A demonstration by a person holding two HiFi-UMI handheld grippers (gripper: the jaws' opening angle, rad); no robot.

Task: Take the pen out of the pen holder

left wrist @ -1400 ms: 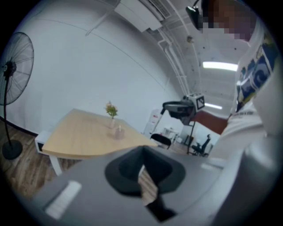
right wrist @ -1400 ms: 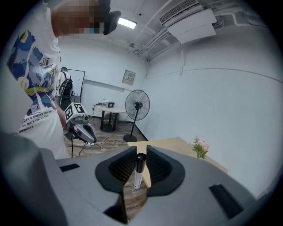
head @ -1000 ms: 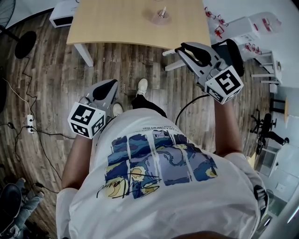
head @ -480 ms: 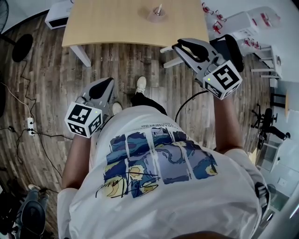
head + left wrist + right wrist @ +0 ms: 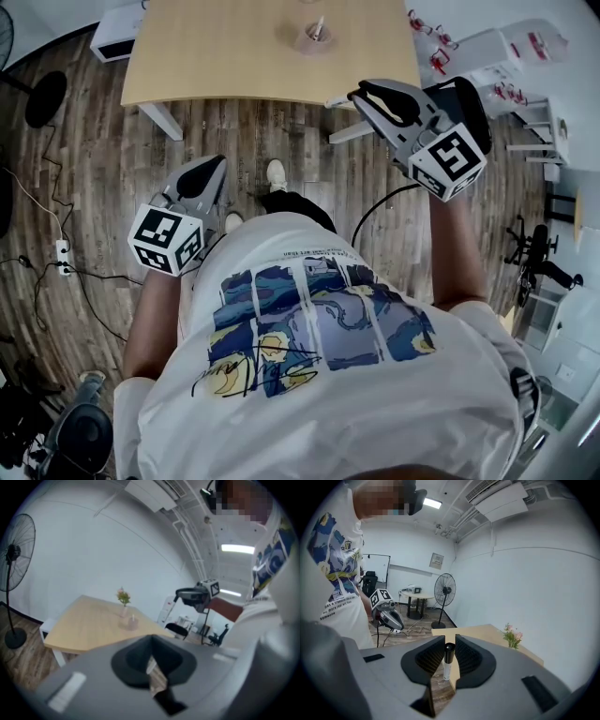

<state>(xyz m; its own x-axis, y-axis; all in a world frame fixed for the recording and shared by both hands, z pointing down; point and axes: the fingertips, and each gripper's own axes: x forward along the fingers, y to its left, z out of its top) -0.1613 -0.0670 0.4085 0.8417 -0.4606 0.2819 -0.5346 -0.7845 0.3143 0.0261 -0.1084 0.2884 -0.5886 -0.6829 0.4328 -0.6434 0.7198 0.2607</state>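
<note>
**Back from the table, pen pinched in the right tongs**

Over the wooden floor [image 5: 94,169], short of the table [image 5: 234,56], the person stood with both forearms bent up in front of the chest, a gripper in each hand. The right gripper [image 5: 449,640] was held higher, out over the floor near the table's near edge, angled a little downward, with its marker cube [image 5: 450,161] toward the body. Its jaws were pinching the pen [image 5: 448,663] by its black cap. The clear barrel hung down between the pads, over the floor planks and the table edge.

The left gripper [image 5: 216,167] sat lower and closer to the waist, nosed only slightly down and pointing toward the table. Its jaws were pressed together with nothing between them.

The pen holder [image 5: 316,36] stood toward the far side of the table, well apart from both grippers and from the pen. A small bunch of flowers [image 5: 512,637] stood on the table too, and a pedestal fan [image 5: 444,592] stood beyond it.
</note>
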